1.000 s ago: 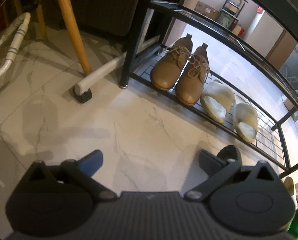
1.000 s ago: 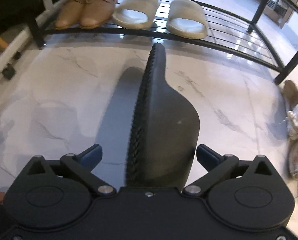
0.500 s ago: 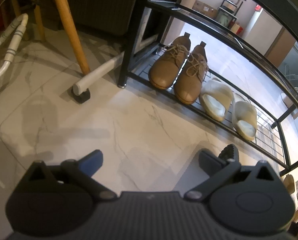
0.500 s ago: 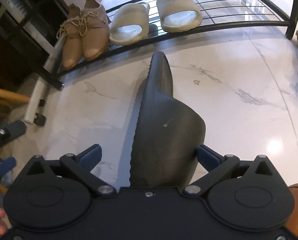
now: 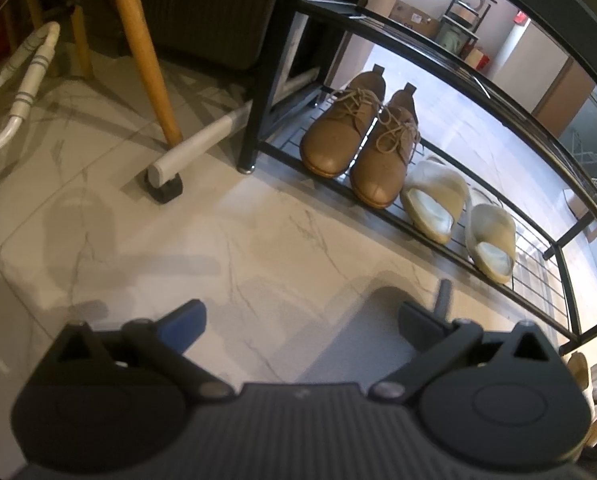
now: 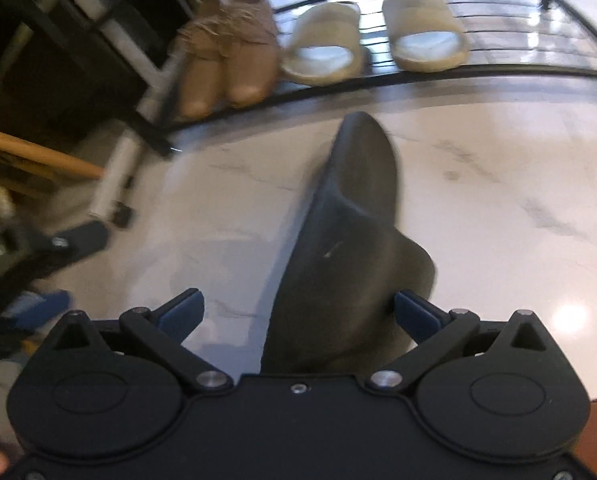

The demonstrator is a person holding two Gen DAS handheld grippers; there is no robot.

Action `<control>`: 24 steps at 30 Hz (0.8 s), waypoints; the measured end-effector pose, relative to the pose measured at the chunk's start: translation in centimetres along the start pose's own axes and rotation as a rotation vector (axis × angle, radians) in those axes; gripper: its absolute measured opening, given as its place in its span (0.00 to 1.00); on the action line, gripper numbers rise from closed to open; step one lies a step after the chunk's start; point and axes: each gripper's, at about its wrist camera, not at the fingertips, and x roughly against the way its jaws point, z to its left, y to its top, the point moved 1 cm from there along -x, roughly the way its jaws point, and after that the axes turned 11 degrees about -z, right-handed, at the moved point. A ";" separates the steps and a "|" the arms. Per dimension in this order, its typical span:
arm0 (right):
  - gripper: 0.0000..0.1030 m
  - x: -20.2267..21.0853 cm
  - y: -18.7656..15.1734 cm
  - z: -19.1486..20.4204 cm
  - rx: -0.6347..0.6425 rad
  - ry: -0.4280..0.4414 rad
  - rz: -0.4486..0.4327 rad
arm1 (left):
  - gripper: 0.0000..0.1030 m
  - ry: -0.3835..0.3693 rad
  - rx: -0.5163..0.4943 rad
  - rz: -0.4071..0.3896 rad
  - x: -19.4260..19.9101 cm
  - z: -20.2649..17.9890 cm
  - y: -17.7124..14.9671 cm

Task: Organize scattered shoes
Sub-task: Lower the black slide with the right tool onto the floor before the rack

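Two pairs already stand on the low shelf of the shoe rack (image 6: 450,76): brown lace-up shoes (image 6: 230,64) in the upper left of the right wrist frame, cream slippers (image 6: 378,38) to their right. Lower centre, the right gripper (image 6: 298,312) carries a black shoe (image 6: 350,248), toe toward the rack; its jaws look wide, with only the right finger near the shoe, so the hold seems weak. I think the shoe may slip onto the marble floor (image 6: 518,184) during a fast swing. The left gripper (image 5: 302,320) is wide and empty.
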 end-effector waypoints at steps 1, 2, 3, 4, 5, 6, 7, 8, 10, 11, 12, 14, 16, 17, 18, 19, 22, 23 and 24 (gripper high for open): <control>1.00 -0.5 -0.1 -0.8 -0.073 0.029 0.033 | 0.99 0.000 0.001 0.000 0.0 0.0 0.0; 1.00 -0.7 -0.2 -1.2 -0.097 0.031 0.045 | 0.99 0.000 0.002 0.001 0.0 0.0 0.0; 1.00 -0.8 -0.2 -1.6 -0.121 0.032 0.058 | 0.99 0.000 0.003 0.001 0.0 0.0 0.0; 1.00 -1.0 -0.2 -2.0 -0.142 0.033 0.067 | 0.99 0.000 0.004 0.002 0.0 0.0 0.0; 1.00 -1.0 -0.1 -2.2 -0.149 0.027 0.063 | 0.99 -0.001 0.005 0.002 0.0 0.0 0.0; 1.00 -0.9 0.1 -2.4 -0.149 0.015 0.053 | 0.99 -0.001 0.006 0.003 0.0 0.0 0.0; 1.00 -0.8 0.4 -2.3 -0.132 0.001 0.038 | 0.99 -0.001 0.008 0.003 0.0 0.0 0.0; 1.00 -0.6 0.8 -2.3 -0.115 -0.012 0.022 | 0.99 -0.001 0.008 0.004 0.0 0.0 0.0; 1.00 -0.5 1.1 -2.3 -0.082 -0.035 0.004 | 0.99 -0.003 0.009 0.010 -0.2 0.1 0.0; 1.00 -0.6 1.1 -2.1 -0.059 -0.050 -0.002 | 0.99 -0.004 0.016 0.014 -0.1 0.2 0.0; 1.00 -0.7 1.1 -1.9 -0.035 -0.065 -0.008 | 0.99 -0.004 0.021 0.014 -0.1 0.2 0.0; 1.00 -1.0 0.5 -1.6 0.008 -0.075 -0.032 | 0.99 -0.004 0.020 0.009 0.0 0.2 0.0; 1.00 -1.5 0.1 -1.3 0.017 -0.065 -0.041 | 0.99 -0.003 0.015 0.004 0.2 0.1 0.0; 1.00 -1.9 -0.2 -1.0 0.023 -0.067 -0.049 | 0.99 -0.002 0.010 0.001 0.3 0.0 0.0; 1.00 -2.3 -0.3 -0.8 0.027 -0.072 -0.056 | 0.99 -0.001 0.005 -0.002 0.4 -0.1 0.1; 1.00 -2.5 -0.4 -0.6 0.029 -0.075 -0.061 | 0.99 0.000 0.000 -0.006 0.5 -0.1 0.1; 1.00 -3.3 -0.7 0.4 0.056 -0.077 -0.088 | 0.99 -0.005 -0.005 -0.046 1.1 0.0 0.4; 1.00 -3.7 -0.8 0.9 0.080 -0.089 -0.098 | 0.99 -0.003 -0.008 -0.058 1.2 0.0 0.4; 1.00 -4.1 -0.9 1.3 0.101 -0.100 -0.106 | 0.99 0.000 -0.009 -0.064 1.3 0.0 0.5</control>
